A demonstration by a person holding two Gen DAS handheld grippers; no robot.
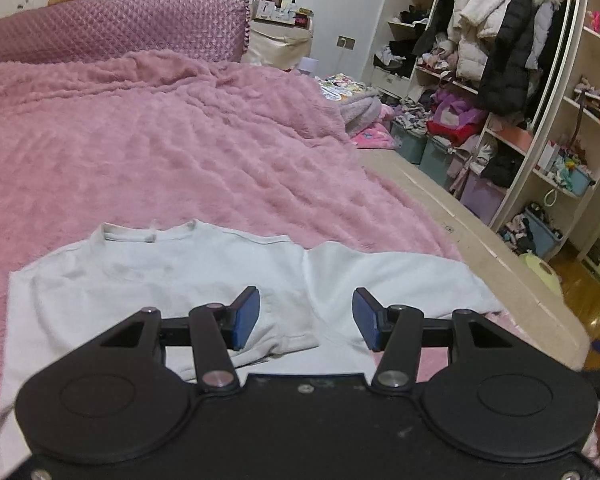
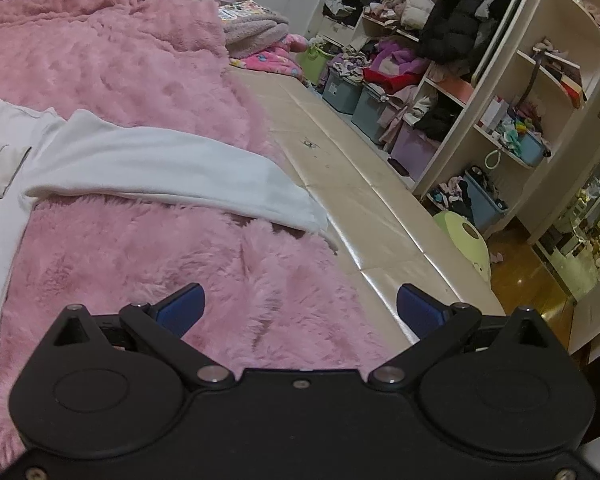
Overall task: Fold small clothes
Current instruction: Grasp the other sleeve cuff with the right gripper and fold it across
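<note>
A white long-sleeved top (image 1: 148,280) lies flat on the fluffy pink blanket (image 1: 160,140) that covers the bed, its collar pointing toward the quilted pink headboard (image 1: 112,28). One sleeve is folded in across the body, its cuff lying near the middle of the shirt. The other sleeve (image 2: 172,168) stretches out sideways toward the bed's right edge, where the blanket ends and the bare beige mattress border (image 2: 340,184) begins; the cuff reaches just onto that border.

The left gripper (image 1: 306,322) hovers above the shirt's lower body with its blue fingers (image 1: 246,318) released and spread apart, grasping nothing. The right gripper (image 2: 300,314) sits over the blanket near the right edge of the bed, short of the outstretched sleeve, its fingers (image 2: 180,312) spread wide and empty.

Beyond the bed stands an open wardrobe (image 1: 500,60) crowded with coats and storage bins.
</note>
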